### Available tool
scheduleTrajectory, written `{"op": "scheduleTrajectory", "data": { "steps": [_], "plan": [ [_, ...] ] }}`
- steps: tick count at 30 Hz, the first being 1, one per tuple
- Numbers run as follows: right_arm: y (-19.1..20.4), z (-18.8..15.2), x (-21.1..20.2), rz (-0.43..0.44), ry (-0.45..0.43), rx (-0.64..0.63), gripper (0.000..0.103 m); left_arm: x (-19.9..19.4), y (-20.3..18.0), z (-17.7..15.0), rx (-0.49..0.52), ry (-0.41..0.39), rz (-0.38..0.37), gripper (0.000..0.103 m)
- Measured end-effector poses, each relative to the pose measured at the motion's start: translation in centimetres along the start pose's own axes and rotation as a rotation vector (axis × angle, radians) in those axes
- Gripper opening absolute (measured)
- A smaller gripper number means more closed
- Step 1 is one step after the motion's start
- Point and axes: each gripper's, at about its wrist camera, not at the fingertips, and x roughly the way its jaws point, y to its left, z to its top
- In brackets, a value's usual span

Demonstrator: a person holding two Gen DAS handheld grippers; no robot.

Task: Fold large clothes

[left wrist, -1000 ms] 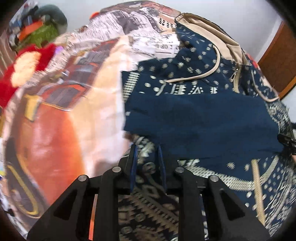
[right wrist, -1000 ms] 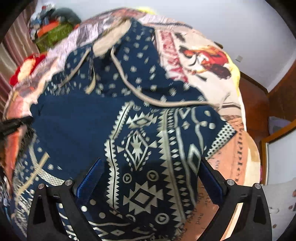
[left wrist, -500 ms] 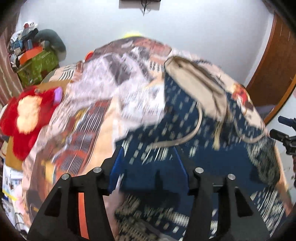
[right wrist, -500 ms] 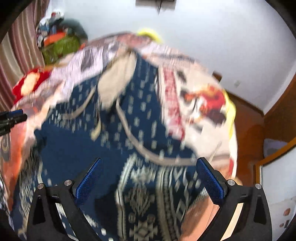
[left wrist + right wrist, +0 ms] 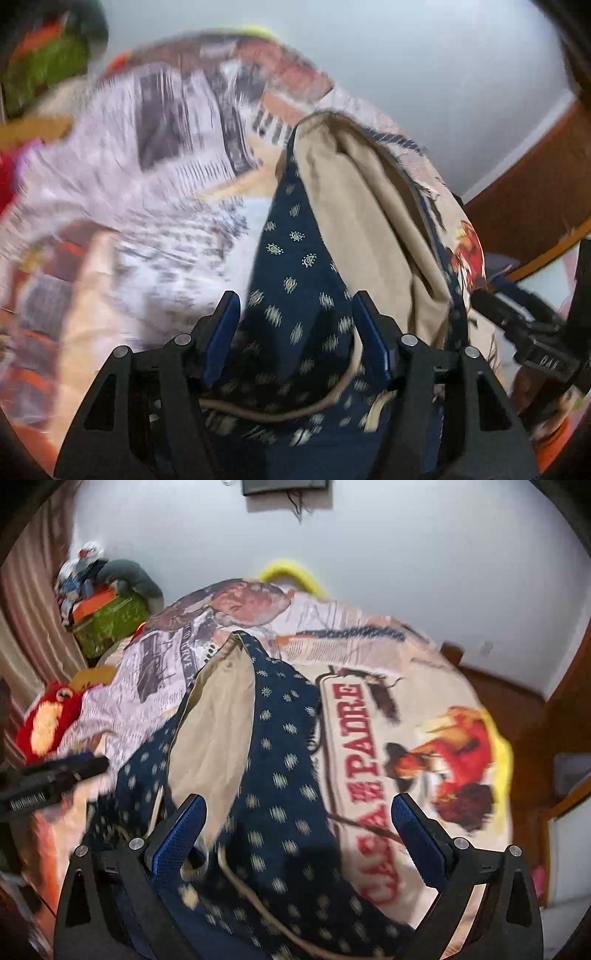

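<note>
A navy hoodie (image 5: 295, 277) with pale dots lies on the bed, its beige-lined hood (image 5: 362, 229) at the far end. My left gripper (image 5: 295, 325) hovers over the cloth just below the hood. Its jaws are opening and the pads press on nothing. In the right wrist view the same hoodie (image 5: 280, 746) runs up the middle, the hood lining (image 5: 214, 731) to its left. My right gripper (image 5: 301, 823) stands wide open above the cloth, holding nothing. Each gripper shows at the edge of the other's view: the right gripper (image 5: 532, 332) and the left gripper (image 5: 55, 775).
A printed bedspread (image 5: 369, 738) covers the bed. A red plush toy (image 5: 48, 720) and a green bag (image 5: 107, 620) sit at the far left by a curtain. A yellow cushion (image 5: 291, 572) lies at the bed's head. A wooden door (image 5: 535, 177) stands at the right.
The left gripper, nearly shut on the hoodie's lower part a second ago, has opened. Both grippers have travelled up along the garment to its hood end and risen a little.
</note>
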Motion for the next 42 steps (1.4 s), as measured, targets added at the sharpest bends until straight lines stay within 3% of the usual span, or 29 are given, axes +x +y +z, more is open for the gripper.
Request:
{"op": "scheduleTrajectory", "data": {
  "steps": [3, 6, 8, 10, 12, 14, 17, 21, 27, 30, 35, 38, 40, 42],
  "plan": [
    [-0.2, 0.9, 3.3, 0.035, 0.044, 0.036, 0.093, 2.7, 0.1, 0.7, -0.023, 0.025, -0.003, 0.063],
    [-0.5, 1.1, 6.0, 0.066, 0.096, 0.095, 0.077, 3.7, 0.2, 1.3, -0.036, 0.013, -0.009, 0.063],
    [-0.6, 0.8, 7.4, 0.116, 0.116, 0.141, 0.062, 3.9, 0.2, 1.4, -0.053, 0.004, -0.051, 0.057],
    [-0.1, -0.1, 7.9, 0.100, 0.081, 0.132, 0.061, 4.2, 0.0, 1.0, -0.039, -0.001, -0.036, 0.032],
    [0.9, -0.7, 7.7, 0.081, 0.044, 0.070, 0.052, 4.0, -0.5, 0.8, -0.011, -0.006, -0.039, 0.019],
    [1.3, -0.8, 7.1, 0.096, 0.043, 0.076, 0.029, 3.2, -1.2, 0.7, 0.015, -0.017, -0.020, 0.012],
    [1.5, -0.6, 5.5, 0.122, 0.038, 0.092, 0.012, 1.2, -2.8, 0.4, 0.086, -0.033, 0.004, 0.010],
    [2.1, -1.5, 1.5, 0.145, -0.003, 0.052, 0.011, -3.3, -5.5, -1.8, 0.251, -0.087, 0.028, 0.010],
    [2.4, -6.0, -4.4, 0.206, -0.011, 0.011, 0.010, -8.4, -6.2, -6.7, 0.331, -0.062, -0.009, 0.010],
    [2.8, -9.5, -6.9, 0.218, 0.016, -0.016, 0.010, -9.2, -6.0, -10.1, 0.361, -0.004, -0.029, 0.010],
    [3.5, -14.5, -7.9, 0.195, 0.093, -0.047, 0.011, -8.3, -6.0, -16.6, 0.423, 0.118, 0.046, 0.010],
    [3.7, -16.6, -7.9, 0.167, 0.137, -0.034, 0.011, -8.0, -5.8, -19.1, 0.454, 0.130, 0.105, 0.012],
    [3.7, -17.3, -8.2, 0.165, 0.158, -0.026, 0.014, -8.5, -5.8, -20.0, 0.473, 0.118, 0.120, 0.020],
    [3.7, -17.6, -8.7, 0.156, 0.185, -0.026, 0.023, -9.4, -5.8, -20.3, 0.476, 0.118, 0.119, 0.028]
  ]
}}
